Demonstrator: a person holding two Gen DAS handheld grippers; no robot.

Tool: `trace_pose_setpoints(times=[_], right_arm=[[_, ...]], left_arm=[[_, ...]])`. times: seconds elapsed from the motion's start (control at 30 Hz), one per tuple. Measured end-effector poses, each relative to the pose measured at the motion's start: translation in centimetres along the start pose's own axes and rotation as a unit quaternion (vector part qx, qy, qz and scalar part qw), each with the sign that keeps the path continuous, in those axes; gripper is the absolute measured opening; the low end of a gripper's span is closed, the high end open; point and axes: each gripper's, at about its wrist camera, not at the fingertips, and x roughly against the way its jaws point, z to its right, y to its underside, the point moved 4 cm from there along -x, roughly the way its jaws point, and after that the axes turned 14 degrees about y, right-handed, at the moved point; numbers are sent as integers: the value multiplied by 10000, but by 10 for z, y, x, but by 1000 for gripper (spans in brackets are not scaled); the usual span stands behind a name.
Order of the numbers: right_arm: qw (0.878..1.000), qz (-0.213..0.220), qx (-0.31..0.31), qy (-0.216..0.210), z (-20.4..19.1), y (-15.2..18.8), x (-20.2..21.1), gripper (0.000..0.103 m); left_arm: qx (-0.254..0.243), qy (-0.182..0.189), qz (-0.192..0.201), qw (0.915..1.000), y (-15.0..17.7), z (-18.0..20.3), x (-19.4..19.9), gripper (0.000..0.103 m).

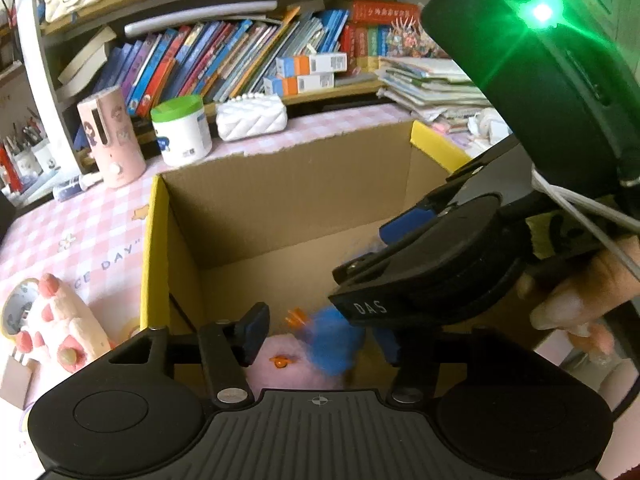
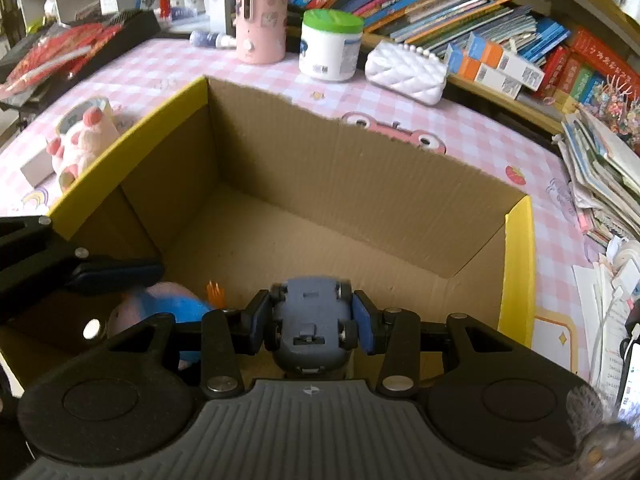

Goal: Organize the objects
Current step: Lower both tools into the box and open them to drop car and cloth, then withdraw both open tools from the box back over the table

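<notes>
Your right gripper (image 2: 312,322) had its blue pads (image 2: 362,322) pressed against both sides of a small grey-blue toy car (image 2: 310,320), held underside up over the near end of the cardboard box (image 2: 360,184). Your left gripper (image 1: 320,338) stood wide apart, nothing between its fingers (image 1: 254,330), just above a pink and blue plush toy (image 1: 316,350) that lay on the box floor at the near left corner. Outside the box's left wall a pink and cream plush paw (image 2: 82,140) rested on the checked tablecloth (image 2: 152,68). Beyond the box's far wall stood a pink cylinder (image 2: 260,12), a white jar with a green lid (image 2: 330,46) and a white quilted case (image 2: 406,70).
</notes>
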Motion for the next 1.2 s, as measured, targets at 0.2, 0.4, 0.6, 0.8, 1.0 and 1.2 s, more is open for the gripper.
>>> trace_pose_setpoints(times=[0.2,0.4,0.6,0.8,1.0,1.2], right_arm=[[9990,313,-325,76,7,0,16,48],[9925,732,-942,267,19,0,45,52],[9804,1071,-1555,566,31,8,78,57],[9645,1404,-1934,1128,35,28,111,63],[9511,1511,-2244,1489,27,54,137,64],[9446,1308,-2480,1704,5,82,150,65]], left_arm=[[-53,-126,313,9994,-2,0,19,81],[87,-234,635,9977,1,-3,45,82],[256,-402,987,9940,7,-11,76,86],[451,-453,1180,9910,21,-21,102,87],[454,-366,1201,9910,36,-25,118,87],[432,-267,1129,9923,56,-28,132,87]])
